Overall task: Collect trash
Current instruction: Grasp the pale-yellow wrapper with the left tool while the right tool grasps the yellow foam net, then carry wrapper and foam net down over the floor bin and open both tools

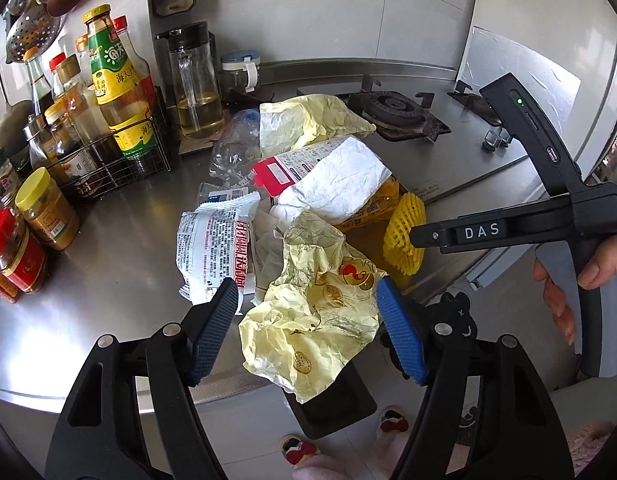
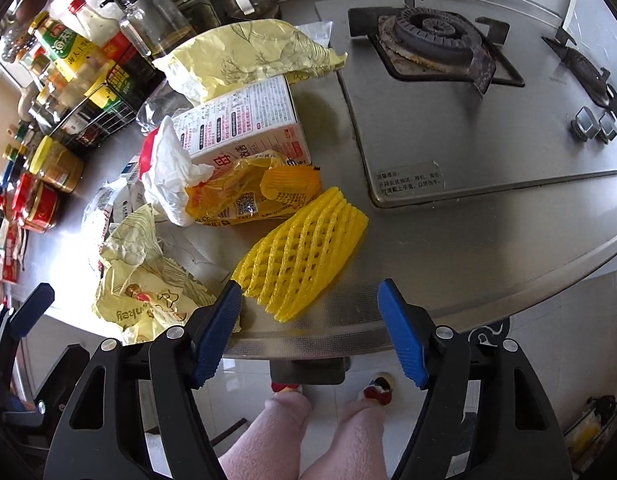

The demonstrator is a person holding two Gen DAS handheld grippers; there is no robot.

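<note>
Yellow crumpled wrapper (image 1: 304, 328) lies at the steel counter (image 1: 108, 272) edge, flanked by the wide-open left gripper (image 1: 306, 332); light and soft, it should crush easily if pinched at its bunched middle. The right gripper (image 2: 310, 332), equally wide and empty, faces springy foam netting (image 2: 304, 248). Beyond: a carton (image 2: 244, 120) and 1 more wrapper (image 2: 244, 56).

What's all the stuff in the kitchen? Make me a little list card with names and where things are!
place: steel counter beside a gas burner
trash pile: yellow foam net, orange snack bag, white carton, crumpled yellow wrapper
left gripper: open, jaws either side of the crumpled yellow wrapper
right gripper: open, just short of the yellow foam net
nearby: sauce bottles in a wire rack
</note>
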